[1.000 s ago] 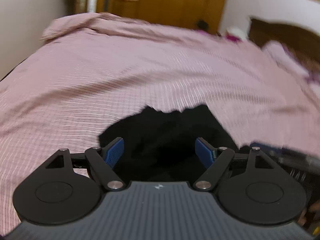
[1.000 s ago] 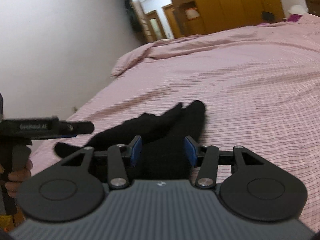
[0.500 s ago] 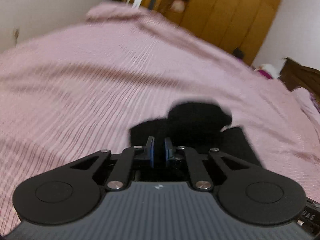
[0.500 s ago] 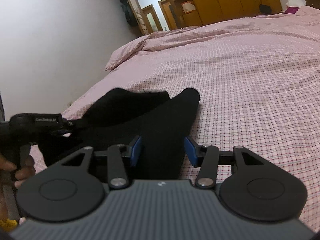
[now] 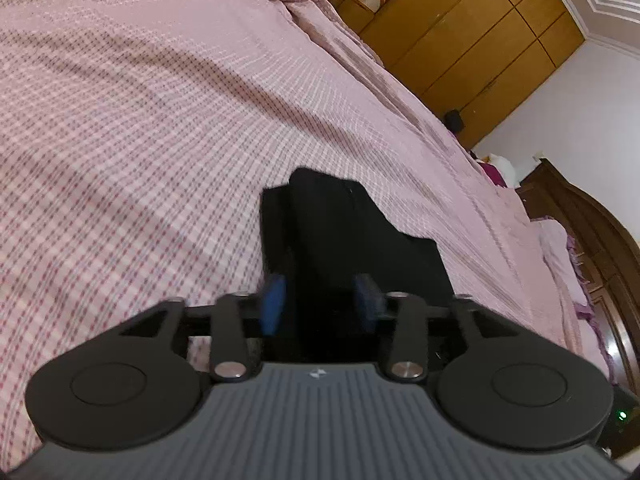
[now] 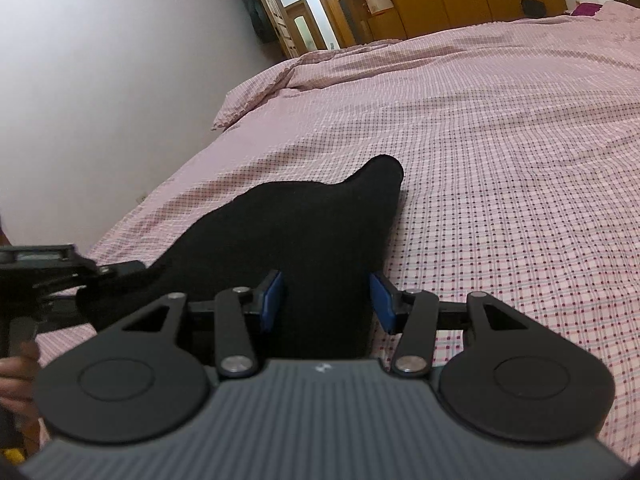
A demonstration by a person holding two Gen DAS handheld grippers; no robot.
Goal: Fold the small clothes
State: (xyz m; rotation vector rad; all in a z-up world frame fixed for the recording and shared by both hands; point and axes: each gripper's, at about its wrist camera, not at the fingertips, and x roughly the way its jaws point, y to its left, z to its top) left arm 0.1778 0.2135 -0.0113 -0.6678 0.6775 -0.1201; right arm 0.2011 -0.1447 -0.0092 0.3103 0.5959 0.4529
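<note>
A black sock (image 5: 340, 232) lies folded over itself on the pink checked bedcover (image 5: 140, 140). My left gripper (image 5: 320, 302) sits low over its near end; the jaws are opening, with black cloth lying between the blue pads, which do not press on it. In the right wrist view the same sock (image 6: 300, 232) stretches away from me, toe at the far end. My right gripper (image 6: 328, 302) stands half open astride the sock's near part, pads just beside the cloth. The left gripper (image 6: 100, 272) shows at the sock's left end, with a hand (image 6: 16, 376) below it.
The bedcover (image 6: 500, 160) spreads wide to the right and far side. A white wall (image 6: 100, 80) runs along the bed's left edge. Wooden wardrobes (image 5: 480, 40) stand beyond the bed, and a dark headboard (image 5: 592, 232) with pillows is at the right.
The left gripper shut on the sock's loose end, carried it across over the rest of the sock while rolling, and has now parted its jaws. The right gripper stayed put.
</note>
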